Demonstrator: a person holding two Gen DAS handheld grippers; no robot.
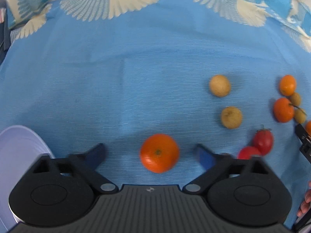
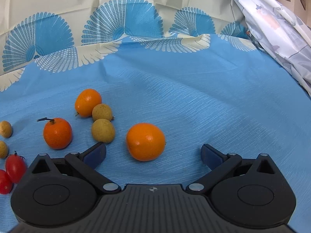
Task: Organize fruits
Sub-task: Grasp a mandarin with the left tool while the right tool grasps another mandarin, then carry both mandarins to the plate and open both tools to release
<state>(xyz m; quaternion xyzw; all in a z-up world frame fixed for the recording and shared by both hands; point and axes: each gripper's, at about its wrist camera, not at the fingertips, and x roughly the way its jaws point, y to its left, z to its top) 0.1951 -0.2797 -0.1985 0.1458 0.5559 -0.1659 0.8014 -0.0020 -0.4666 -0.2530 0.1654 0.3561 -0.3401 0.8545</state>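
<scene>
Two tangerines, each betw. a tool's (image 1: pixel 150 155) spread jaws, untouched.

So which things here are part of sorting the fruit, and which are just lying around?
Part of the job: oranges, brown longans, red tomatoes, white plate, both hand-held grippers.
Lying around: blue tablecloth, pale patterned cloth.

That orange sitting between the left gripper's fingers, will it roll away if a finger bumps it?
Probably. The orange looks round and rests free on the smooth blue cloth, untouched between the open left gripper, so a one-sided nudge would likely roll it. Its glossy skin may also slip.
</scene>
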